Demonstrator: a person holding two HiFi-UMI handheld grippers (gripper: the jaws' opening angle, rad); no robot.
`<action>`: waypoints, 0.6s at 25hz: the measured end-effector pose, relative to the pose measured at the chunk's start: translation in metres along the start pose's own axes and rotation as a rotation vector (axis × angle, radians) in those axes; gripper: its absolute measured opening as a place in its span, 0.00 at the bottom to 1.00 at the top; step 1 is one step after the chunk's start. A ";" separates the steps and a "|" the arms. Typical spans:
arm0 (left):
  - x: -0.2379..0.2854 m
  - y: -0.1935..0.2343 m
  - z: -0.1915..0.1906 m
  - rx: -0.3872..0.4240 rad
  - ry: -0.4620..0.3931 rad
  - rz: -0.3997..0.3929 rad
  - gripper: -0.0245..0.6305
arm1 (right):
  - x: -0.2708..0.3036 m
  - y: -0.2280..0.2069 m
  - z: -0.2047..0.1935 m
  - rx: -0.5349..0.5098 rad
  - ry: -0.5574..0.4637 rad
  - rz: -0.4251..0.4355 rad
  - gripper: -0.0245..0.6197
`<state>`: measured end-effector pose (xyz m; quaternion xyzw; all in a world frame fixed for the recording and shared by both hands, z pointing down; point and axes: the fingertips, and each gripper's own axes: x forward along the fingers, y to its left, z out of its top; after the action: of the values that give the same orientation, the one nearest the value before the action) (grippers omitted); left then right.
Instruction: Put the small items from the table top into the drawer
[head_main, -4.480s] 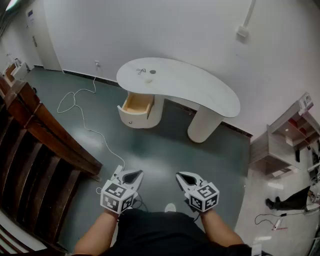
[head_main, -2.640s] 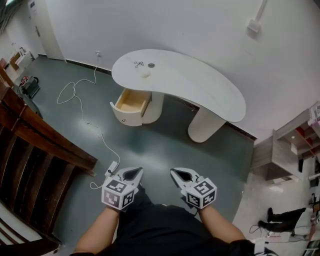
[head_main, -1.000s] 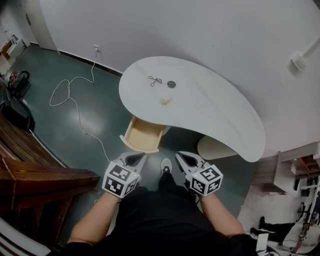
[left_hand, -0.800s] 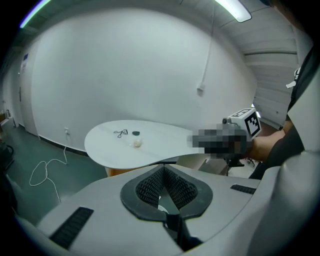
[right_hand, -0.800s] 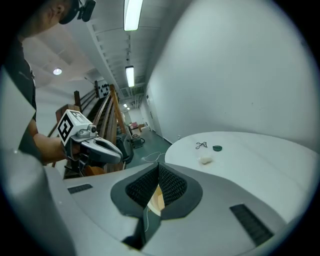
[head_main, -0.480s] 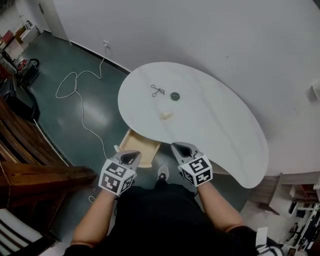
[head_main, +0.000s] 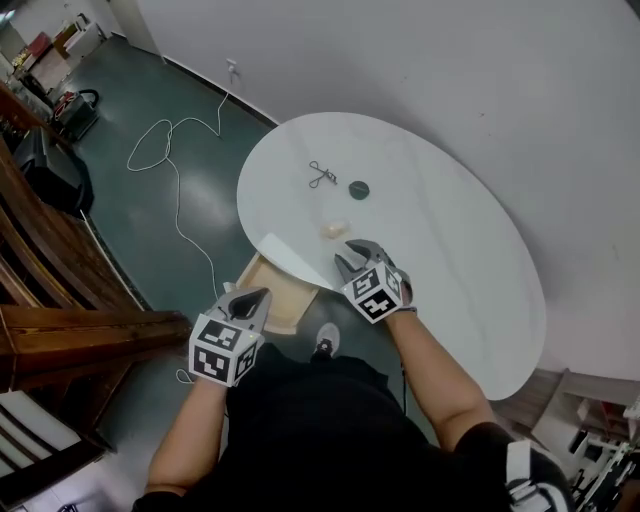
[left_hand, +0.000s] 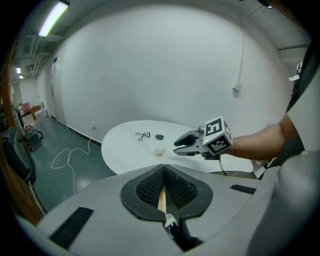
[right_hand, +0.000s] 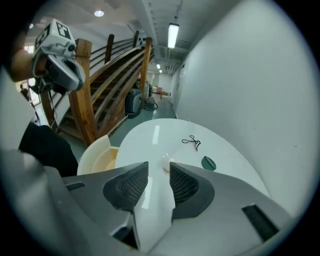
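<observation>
White wall, dark green floor, one white kidney-shaped table (head_main: 450, 260). Under its near edge sits one drawer (head_main: 285, 300), pulled open, visible inside bare pale wood. Three small items on top: one black wire clip (head_main: 320, 175), one dark disc (head_main: 359, 189), one cream lump (head_main: 334, 230). Right gripper (head_main: 352, 258) over the table, jaws just opening, nothing between them, lump just ahead. Left gripper (head_main: 255, 298) over the drawer, jaws together.
</observation>
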<state>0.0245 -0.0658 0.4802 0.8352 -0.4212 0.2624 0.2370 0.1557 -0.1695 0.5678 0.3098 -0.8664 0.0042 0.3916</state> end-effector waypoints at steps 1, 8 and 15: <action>-0.001 0.000 -0.002 -0.002 0.009 -0.002 0.06 | 0.008 -0.002 -0.001 -0.041 0.022 -0.002 0.23; -0.009 0.027 -0.007 -0.025 0.031 -0.024 0.06 | 0.055 -0.007 -0.007 -0.332 0.186 -0.016 0.38; -0.020 0.052 -0.011 -0.015 0.055 -0.061 0.06 | 0.085 -0.016 -0.014 -0.507 0.322 0.008 0.40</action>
<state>-0.0319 -0.0749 0.4850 0.8383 -0.3910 0.2746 0.2626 0.1311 -0.2242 0.6320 0.1939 -0.7677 -0.1618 0.5890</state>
